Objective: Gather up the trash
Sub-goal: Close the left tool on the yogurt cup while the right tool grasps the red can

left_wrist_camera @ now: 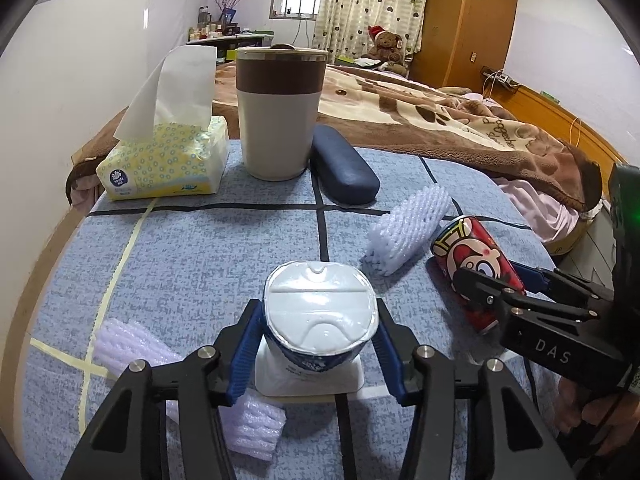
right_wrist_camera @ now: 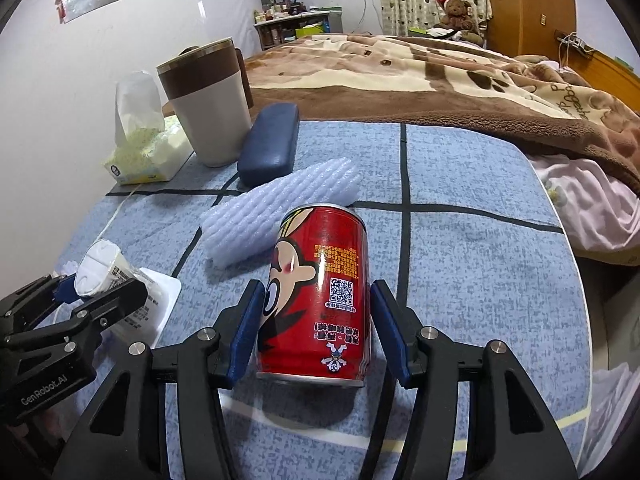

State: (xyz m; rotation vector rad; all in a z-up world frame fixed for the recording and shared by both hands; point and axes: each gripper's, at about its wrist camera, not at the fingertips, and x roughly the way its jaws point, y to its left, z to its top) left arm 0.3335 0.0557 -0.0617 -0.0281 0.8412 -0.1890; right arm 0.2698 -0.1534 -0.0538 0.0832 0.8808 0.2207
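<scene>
On the blue checked worktop, the left gripper is clamped on a yogurt cup lying on its side. Just beside it, the right gripper is clamped on a red can, also lying down.

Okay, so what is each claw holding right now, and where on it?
The left claw grips the yogurt cup by its sides, just under the foil lid. The right claw brackets the red can around its body; contact is unclear.
</scene>
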